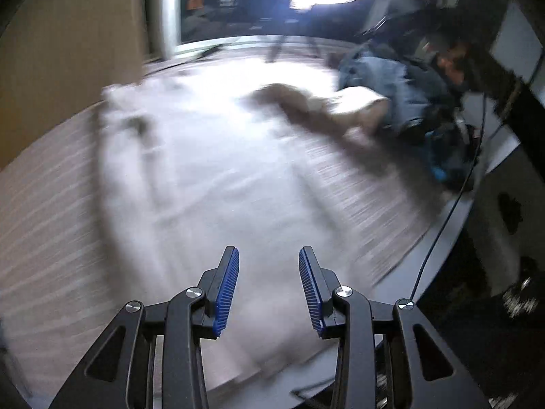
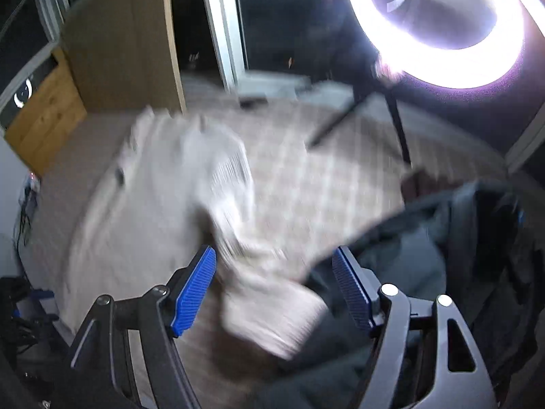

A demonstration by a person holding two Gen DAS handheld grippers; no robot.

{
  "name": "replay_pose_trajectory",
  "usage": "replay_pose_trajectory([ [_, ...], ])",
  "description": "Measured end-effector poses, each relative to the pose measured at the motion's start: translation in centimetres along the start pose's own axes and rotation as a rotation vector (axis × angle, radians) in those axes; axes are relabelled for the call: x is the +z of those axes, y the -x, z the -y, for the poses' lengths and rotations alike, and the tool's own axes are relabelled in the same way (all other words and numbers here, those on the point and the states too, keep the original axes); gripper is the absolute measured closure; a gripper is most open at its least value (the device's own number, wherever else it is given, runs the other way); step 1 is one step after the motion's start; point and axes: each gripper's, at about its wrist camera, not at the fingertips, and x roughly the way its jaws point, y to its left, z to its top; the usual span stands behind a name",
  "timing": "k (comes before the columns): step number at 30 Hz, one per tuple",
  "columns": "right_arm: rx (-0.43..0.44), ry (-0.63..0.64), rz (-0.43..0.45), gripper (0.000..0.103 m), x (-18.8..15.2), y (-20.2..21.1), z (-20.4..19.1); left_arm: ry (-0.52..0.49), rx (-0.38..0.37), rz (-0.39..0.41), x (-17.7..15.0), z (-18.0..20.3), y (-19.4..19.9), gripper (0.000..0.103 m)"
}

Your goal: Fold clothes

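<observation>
Hovering above the bed [image 1: 51, 204], the left gripper [image 1: 269, 286] has jaws released, empty, the pale garment [image 1: 190, 177] spread ahead of them. The right gripper [image 2: 276, 289] has jaws wide, a blurred light sleeve [image 2: 269, 293] lying loose between them; grasp only once steady.

Dim room, ring light [image 2: 446, 24] sole bright source, blown-out glare at top, heavy motion blur across bed [image 1: 51, 204], fisheye bending and dark vignette at edges

Left tool [image 1: 269, 269] empty, jaws apart, above pale garment [image 1: 190, 177] (blurred) on striped bedcover [image 1: 51, 211].
</observation>
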Motion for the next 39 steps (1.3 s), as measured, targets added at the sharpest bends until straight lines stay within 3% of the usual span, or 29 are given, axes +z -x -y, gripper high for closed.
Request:
replay_pose_trajectory([
  [3, 0.04, 0.046, -0.084, 0.032, -2.8, -2.7, 1.7, -0.032, -0.072, -0.006, 3.1, 5.2, -4.0, 0.068],
  [6, 0.072, 0.106, -0.147, 0.032, -5.3, -4.5, 1.9, -0.073, -0.08, -0.034, 5.2, 8.6, -6.5, 0.068],
  [11, 0.094, 0.221, -0.17, 0.032, -7.3, -4.7, 0.6, -0.009, -0.051, -0.064, 6.5, 8.8, -8.1, 0.068],
  [14, 0.107, 0.22, -0.187, 0.033, -7.4, -6.1, 0.9, 0.037, -0.006, -0.085, 6.6, 7.7, -8.9, 0.068],
  [16, 0.165, 0.178, -0.179, 0.062, -7.2, -6.5, 1.6, 0.068, 0.034, -0.089, 6.3, 7.1, -8.9, 0.068],
  [17, 0.212, 0.151, -0.173, 0.096, -7.0, -6.4, 2.0, 0.082, 0.043, -0.088, 6.1, 6.8, -8.6, 0.068],
  [23, 0.264, 0.079, 0.048, 0.095, -4.9, 0.4, 2.4, 0.187, 0.121, -0.058, 3.4, 4.1, -5.3, 0.068],
  [26, 0.281, 0.137, 0.147, 0.095, -3.2, 4.7, -0.5, 0.245, 0.157, -0.036, 1.8, 2.6, -3.6, 0.068],
  [28, 0.37, 0.168, 0.157, 0.095, -2.3, 5.8, -3.3, 0.273, 0.181, -0.021, 0.8, 1.8, -2.7, 0.068],
  [29, 0.417, 0.2, 0.15, 0.094, -2.0, 6.1, -5.3, 0.292, 0.191, -0.011, 0.1, 1.4, -2.0, 0.068],
  [31, 0.492, 0.32, 0.055, 0.091, -2.2, 5.0, -11.0, 0.33, 0.212, 0.01, -1.3, 0.7, -0.6, 0.068],
  [35, 0.404, 0.546, -0.161, 0.083, -5.3, 1.4, -17.8, 0.37, 0.242, 0.009, -3.3, -0.5, 0.7, 0.068],
  [37, 0.411, 0.52, -0.197, 0.081, -5.5, 0.5, -16.8, 0.376, 0.255, -0.003, -3.9, -1.0, 0.8, 0.068],
  [39, 0.443, 0.443, -0.207, 0.071, -5.1, -0.1, -14.3, 0.355, 0.251, -0.011, -3.6, -1.0, 0.4, 0.068],
])
